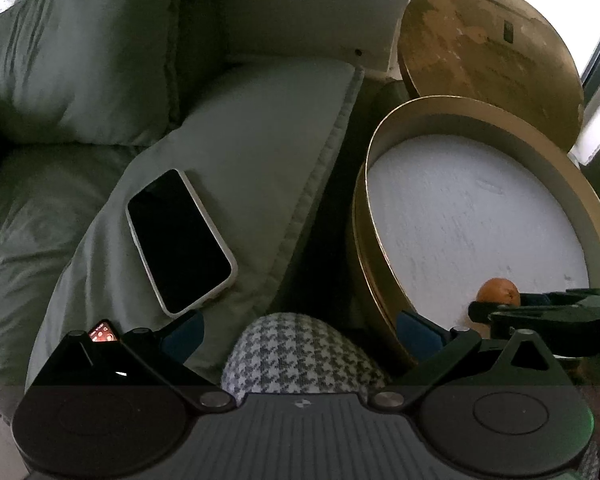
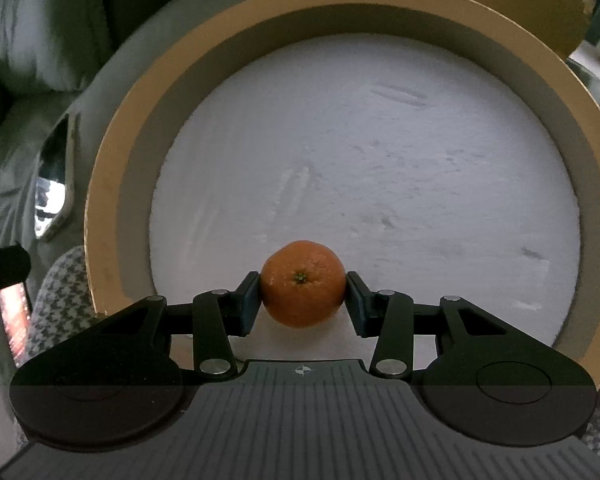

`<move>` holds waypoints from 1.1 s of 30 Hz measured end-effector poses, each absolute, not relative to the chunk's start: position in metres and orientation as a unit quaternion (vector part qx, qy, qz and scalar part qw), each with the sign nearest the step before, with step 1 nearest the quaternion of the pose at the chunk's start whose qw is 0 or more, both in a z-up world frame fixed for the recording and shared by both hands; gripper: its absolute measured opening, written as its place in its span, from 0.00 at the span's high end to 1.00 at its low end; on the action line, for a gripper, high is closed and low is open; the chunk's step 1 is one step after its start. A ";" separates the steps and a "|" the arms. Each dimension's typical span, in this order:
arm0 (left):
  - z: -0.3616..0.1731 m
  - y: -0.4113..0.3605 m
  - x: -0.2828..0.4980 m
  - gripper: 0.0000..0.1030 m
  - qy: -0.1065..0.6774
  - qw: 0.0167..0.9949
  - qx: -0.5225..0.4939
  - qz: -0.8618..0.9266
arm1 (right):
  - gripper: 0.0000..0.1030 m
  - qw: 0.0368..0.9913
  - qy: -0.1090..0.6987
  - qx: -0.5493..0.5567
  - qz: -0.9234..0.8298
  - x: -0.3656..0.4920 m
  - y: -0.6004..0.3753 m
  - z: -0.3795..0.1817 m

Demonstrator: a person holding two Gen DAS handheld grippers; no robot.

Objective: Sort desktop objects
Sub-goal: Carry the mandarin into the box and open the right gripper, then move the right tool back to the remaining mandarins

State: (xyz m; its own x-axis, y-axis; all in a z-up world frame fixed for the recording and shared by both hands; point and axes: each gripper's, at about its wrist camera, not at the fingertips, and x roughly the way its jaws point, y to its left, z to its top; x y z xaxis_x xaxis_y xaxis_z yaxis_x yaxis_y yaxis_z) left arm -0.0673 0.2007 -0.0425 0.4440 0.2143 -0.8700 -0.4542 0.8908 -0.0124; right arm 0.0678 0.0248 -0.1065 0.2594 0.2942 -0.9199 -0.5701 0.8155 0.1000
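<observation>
No readable text, brand or number in either view. Small lit screen [image 1: 103, 332] just below phone [image 1: 180, 240] shows tiny icons, too small to read. Dark label [image 1: 509, 32] on gold lid [image 1: 488, 52], far from phone: print illegible. Small round crosshair mark [image 2: 303, 370] on gripper body, sign only, no lettering. Phone face dark, blank.

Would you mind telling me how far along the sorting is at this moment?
Nothing looks sorted yet: the round gold box has only its bare white floor. In hand: the right gripper is shut on the orange, held over that floor. The left gripper is open and holds nothing. Left: setting the orange down, and the phone lying on the cushion beside the box.
</observation>
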 end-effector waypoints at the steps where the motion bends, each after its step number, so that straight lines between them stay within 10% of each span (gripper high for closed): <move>1: -0.042 0.200 -0.068 0.01 0.489 0.841 -0.122 0.198 | 0.55 0.784 0.541 -0.129 0.277 0.068 0.026 -0.107; 33: -0.002 0.089 -0.059 0.01 0.483 0.867 -0.013 0.126 | 0.42 0.831 0.491 0.014 0.261 0.019 -0.100 -0.025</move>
State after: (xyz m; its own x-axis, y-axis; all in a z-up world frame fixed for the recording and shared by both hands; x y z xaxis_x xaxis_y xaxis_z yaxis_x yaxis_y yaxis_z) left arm -0.0594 0.0887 -0.0023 0.5022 0.2061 -0.8398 -0.2306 0.9679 0.0996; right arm 0.0187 -0.0995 -0.0250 0.3812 0.4471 -0.8092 -0.4195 0.8637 0.2796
